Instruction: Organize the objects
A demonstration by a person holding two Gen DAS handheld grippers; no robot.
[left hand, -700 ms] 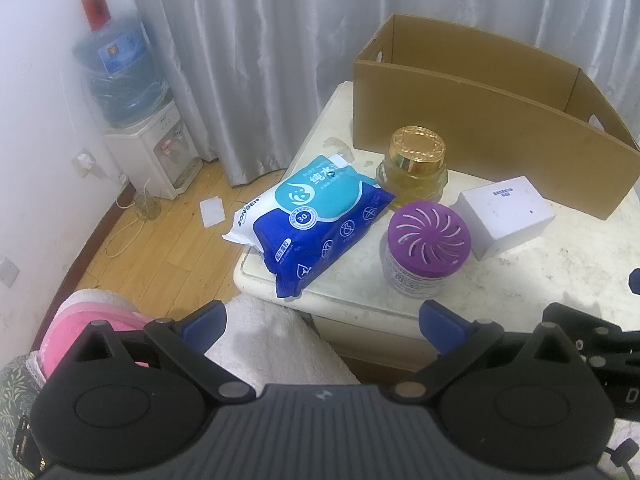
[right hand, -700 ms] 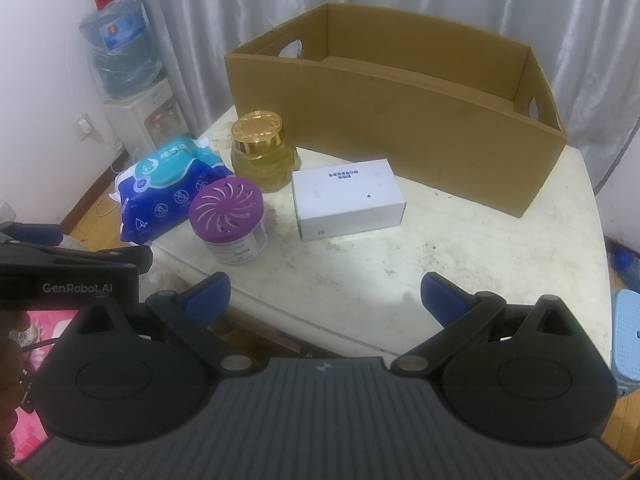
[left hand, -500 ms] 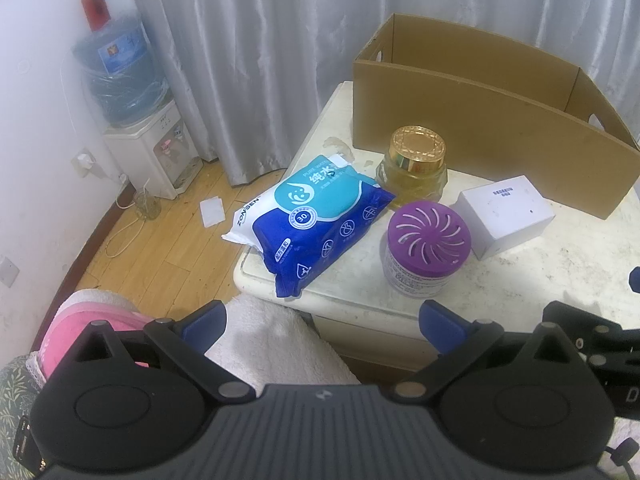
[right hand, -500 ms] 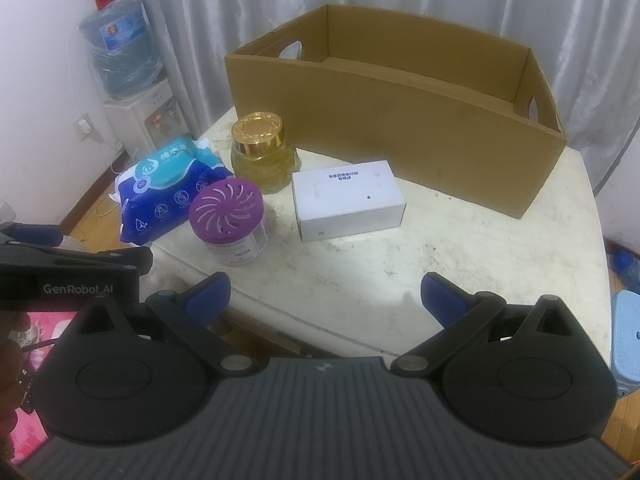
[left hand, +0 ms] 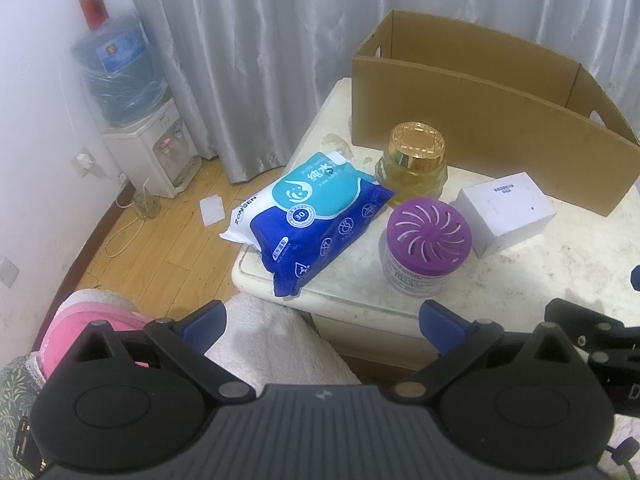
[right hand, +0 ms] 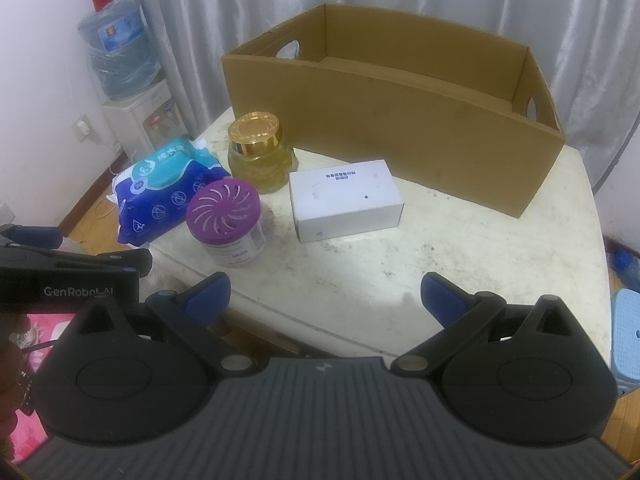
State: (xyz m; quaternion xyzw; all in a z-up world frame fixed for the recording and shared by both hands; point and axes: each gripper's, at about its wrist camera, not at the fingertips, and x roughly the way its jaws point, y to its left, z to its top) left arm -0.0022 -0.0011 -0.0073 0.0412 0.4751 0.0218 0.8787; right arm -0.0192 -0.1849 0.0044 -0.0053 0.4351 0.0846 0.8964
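An open cardboard box (right hand: 392,120) stands at the back of a white table (right hand: 460,248). In front of it sit a white carton (right hand: 344,204), a gold-lidded jar (right hand: 260,156), a purple-lidded air freshener (right hand: 228,224) and a blue wet-wipes pack (right hand: 164,196). The left wrist view shows the same pack (left hand: 316,212), jar (left hand: 416,160), freshener (left hand: 428,244), carton (left hand: 504,212) and box (left hand: 480,116). My left gripper (left hand: 320,316) is open and empty, off the table's near-left corner. My right gripper (right hand: 324,296) is open and empty above the table's front edge.
A water dispenser with a blue bottle (left hand: 120,76) stands by the wall at left on wooden floor. Grey curtains (right hand: 400,0) hang behind the table. A white towel (left hand: 272,344) and pink fabric (left hand: 80,332) lie below the left gripper. A blue stool (right hand: 626,336) is at right.
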